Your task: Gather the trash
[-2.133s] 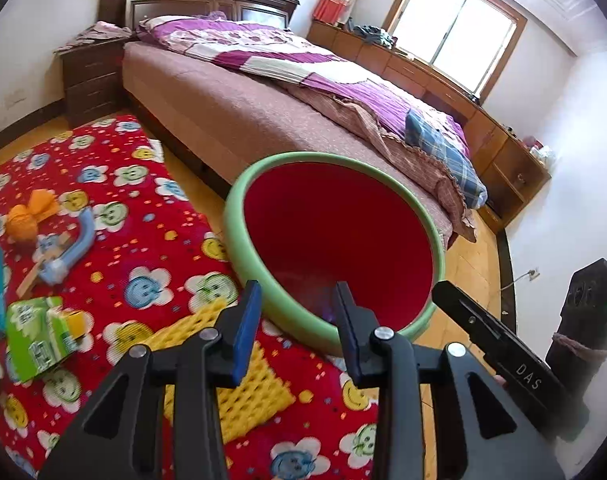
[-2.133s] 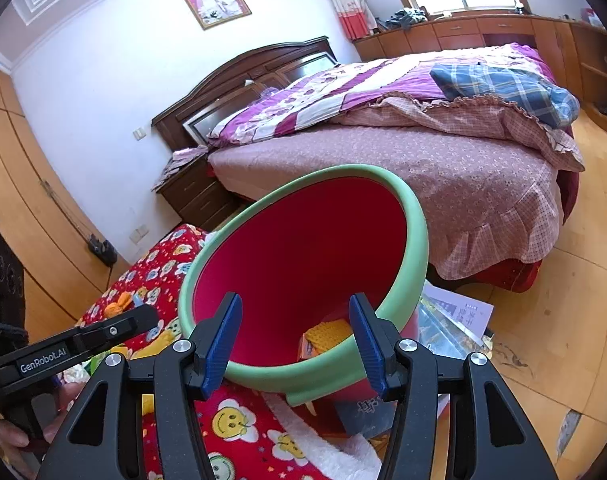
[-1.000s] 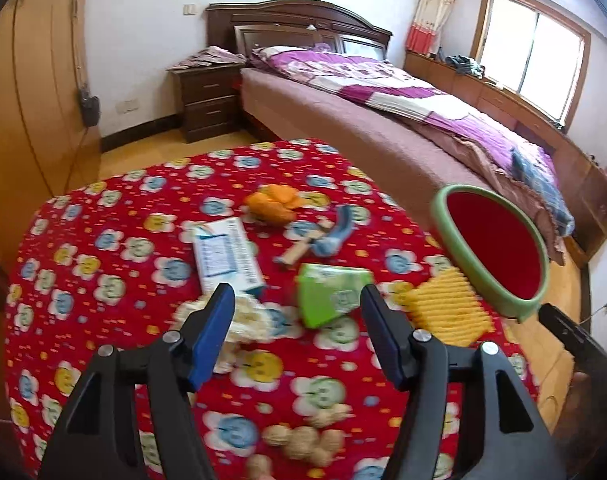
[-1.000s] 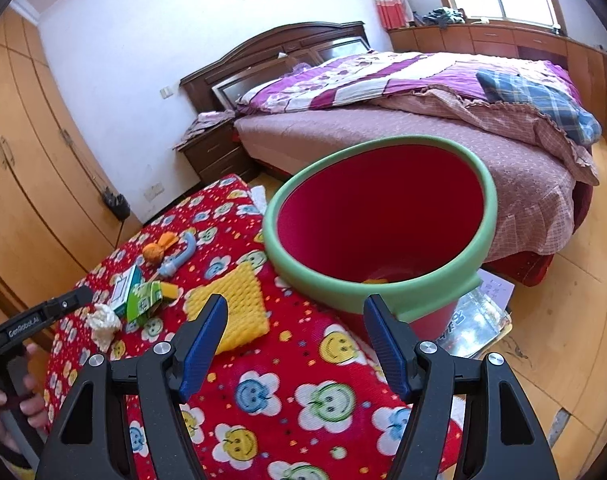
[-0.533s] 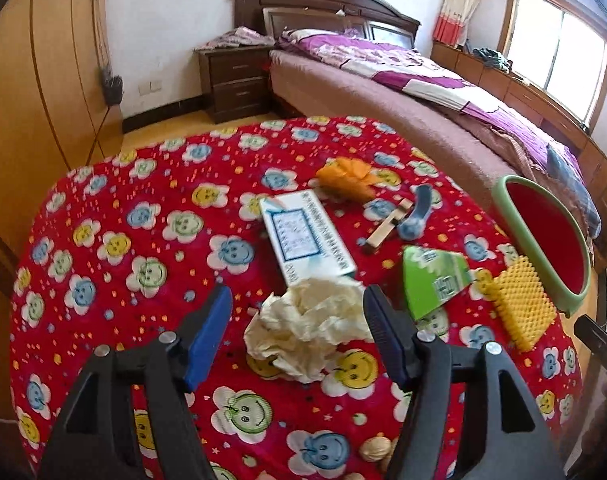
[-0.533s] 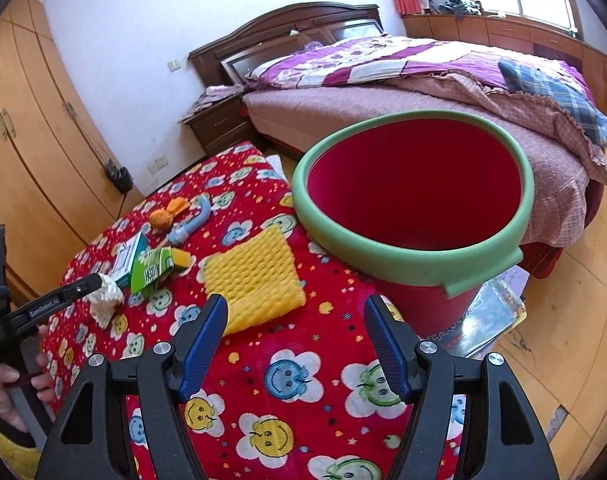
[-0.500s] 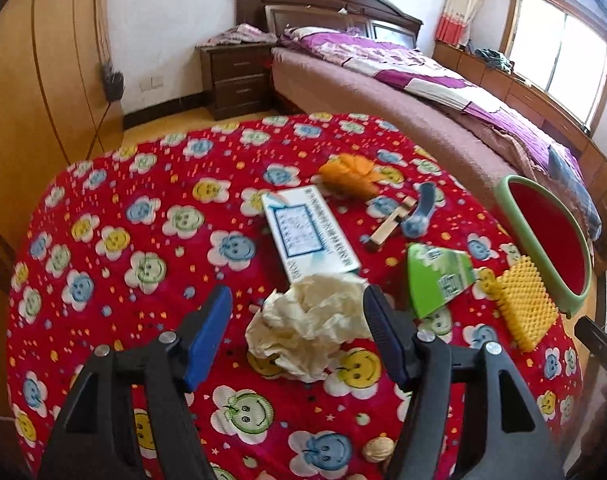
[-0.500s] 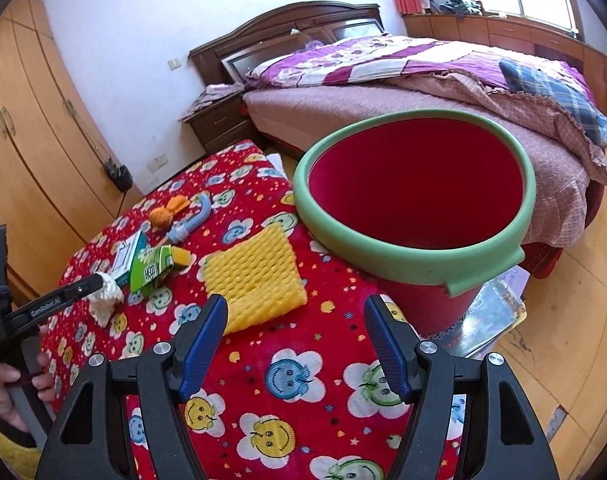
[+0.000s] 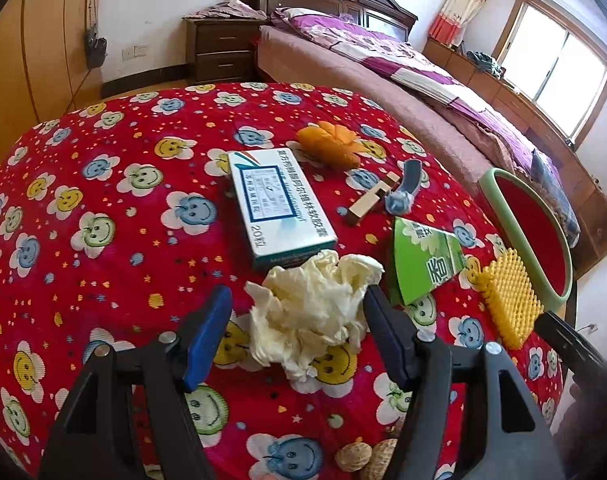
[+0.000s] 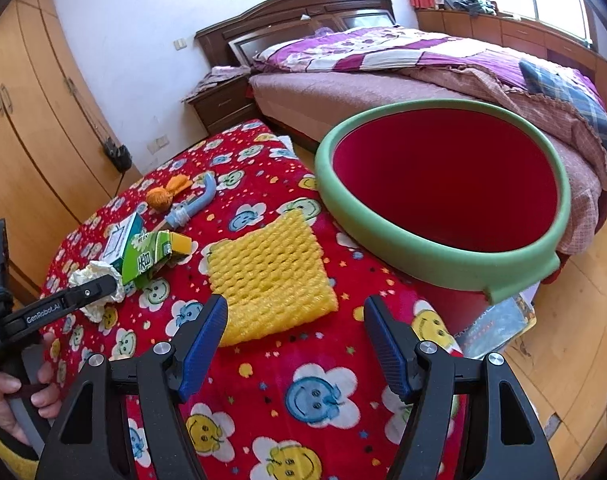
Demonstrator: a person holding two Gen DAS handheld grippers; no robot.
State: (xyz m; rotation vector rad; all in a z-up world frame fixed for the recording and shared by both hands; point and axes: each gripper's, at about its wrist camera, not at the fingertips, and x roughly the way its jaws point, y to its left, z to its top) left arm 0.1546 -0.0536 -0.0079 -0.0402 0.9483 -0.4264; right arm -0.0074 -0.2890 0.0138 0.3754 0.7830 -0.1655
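Note:
My left gripper (image 9: 297, 304) is open, its jaws on either side of a crumpled cream tissue (image 9: 313, 312) on the red smiley tablecloth (image 9: 103, 200). Beyond it lie a white-and-teal medicine box (image 9: 279, 208), a green carton (image 9: 423, 260), an orange peel (image 9: 331, 144), a blue tube with a wooden stick (image 9: 403, 188) and a yellow foam net (image 9: 511, 300). My right gripper (image 10: 295, 312) is open and empty, just in front of the yellow foam net (image 10: 269, 276). The red bin with a green rim (image 10: 443, 196) stands at the table's right edge.
A bed (image 10: 423, 72) with a purple quilt stands behind the bin, a nightstand (image 9: 219, 50) beside it. Wooden wardrobes (image 10: 23, 120) line the left wall. Nut shells (image 9: 359, 456) lie near the table's front edge. Papers (image 10: 499, 328) lie on the floor by the bin.
My left gripper has swung away from the bin and moved in over the table until the tissue sits between its jaws. My right gripper has pulled back from the bin toward the foam net.

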